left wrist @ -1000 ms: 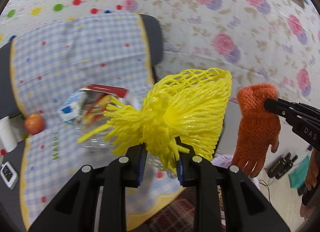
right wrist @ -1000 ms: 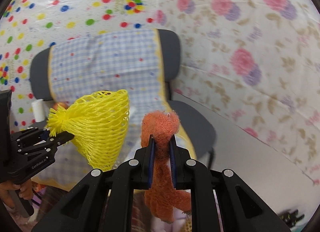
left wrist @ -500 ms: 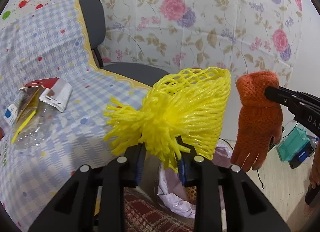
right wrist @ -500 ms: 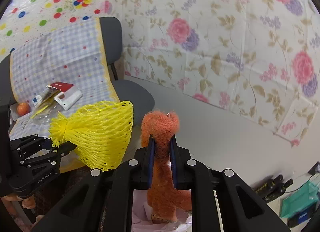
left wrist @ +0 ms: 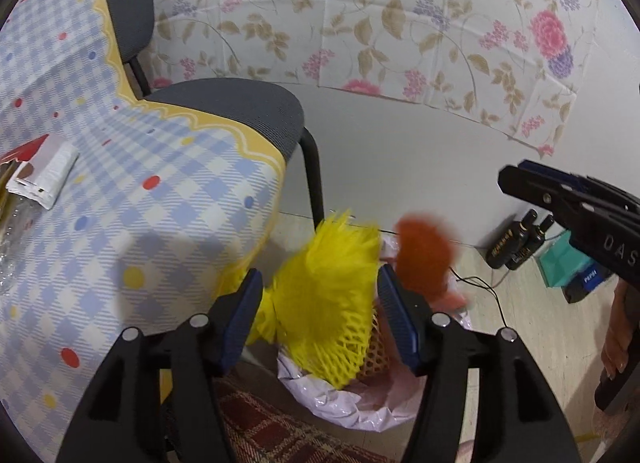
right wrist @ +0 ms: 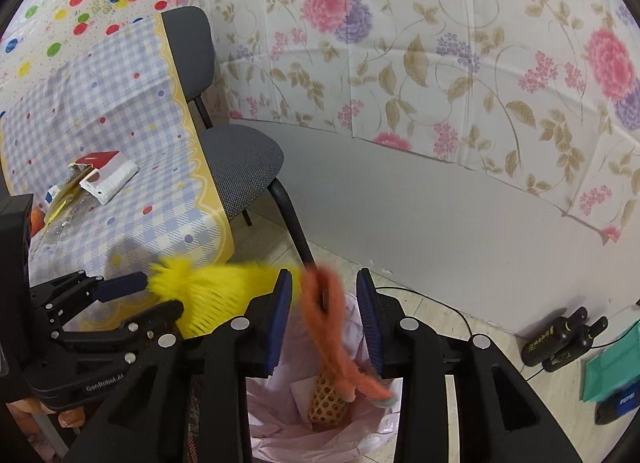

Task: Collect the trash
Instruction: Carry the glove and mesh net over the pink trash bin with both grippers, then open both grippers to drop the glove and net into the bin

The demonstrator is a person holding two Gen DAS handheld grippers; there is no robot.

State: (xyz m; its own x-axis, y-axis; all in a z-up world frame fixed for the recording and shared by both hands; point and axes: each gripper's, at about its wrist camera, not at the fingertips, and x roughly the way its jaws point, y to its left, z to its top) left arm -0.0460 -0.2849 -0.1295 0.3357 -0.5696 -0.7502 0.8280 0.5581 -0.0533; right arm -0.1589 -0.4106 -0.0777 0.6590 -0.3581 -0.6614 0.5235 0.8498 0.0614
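Right, both your grippers are opening over the bin bag [right wrist: 372,437]. The left gripper [left wrist: 320,317] has its jaws spread with the yellow foam net [left wrist: 328,303] between them, pads clear of it. The right gripper [right wrist: 324,319] likewise, with the orange knit glove [right wrist: 328,327] loose between the pads and blurred, so I read both items as dropping. Net sits just above the bag's near rim, beside the table edge; glove hangs over the bag mouth, tips already near the woven tan item [right wrist: 328,399] inside. Handling-wise I'd expect the net to be very light and springy: open mesh sleeve with a frayed tuft end, best pinched at the gathered tuft. Glove looks soft, limp and fuzzy, with nothing to break; take it at the cuff. The bag is thin, crinkled pink-white film. Wrappers [right wrist: 100,179] on the checked tablecloth [right wrist: 120,111], well off from the bag, look flat and slick; pinch an edge.
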